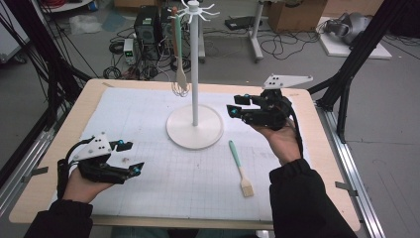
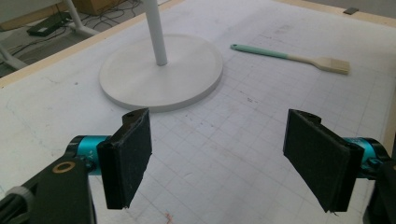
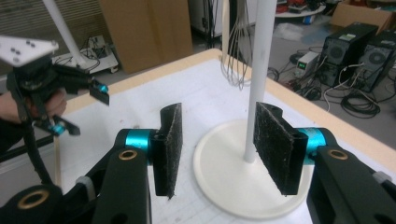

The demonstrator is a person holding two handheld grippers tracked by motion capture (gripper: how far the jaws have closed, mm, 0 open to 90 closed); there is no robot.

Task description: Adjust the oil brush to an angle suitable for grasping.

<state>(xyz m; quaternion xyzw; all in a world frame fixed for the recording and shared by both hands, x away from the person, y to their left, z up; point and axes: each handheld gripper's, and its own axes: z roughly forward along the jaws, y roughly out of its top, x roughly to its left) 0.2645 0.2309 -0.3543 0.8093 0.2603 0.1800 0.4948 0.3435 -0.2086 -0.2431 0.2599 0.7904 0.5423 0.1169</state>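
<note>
A white hook stand [image 1: 194, 130] rises from a round base at the middle of the mat. A whisk [image 1: 181, 79] with a green and wooden handle hangs from one of its top hooks. To the right of the base, a teal-handled pastry brush [image 1: 241, 168] lies flat on the mat. My left gripper [image 1: 134, 156] rests open at the near left, with bare mat between its pads [image 2: 130, 156]. My right gripper [image 1: 233, 105] hovers open to the right of the pole and points at it, empty. In the right gripper view the pole [image 3: 259, 70] stands beyond the jaws.
A gridded white mat [image 1: 148, 124] covers the wooden table [image 1: 74, 119]. Black frame legs [image 1: 346, 74] stand at both sides of the table. Computers [image 1: 148, 25], cables and boxes sit on the floor behind the far edge.
</note>
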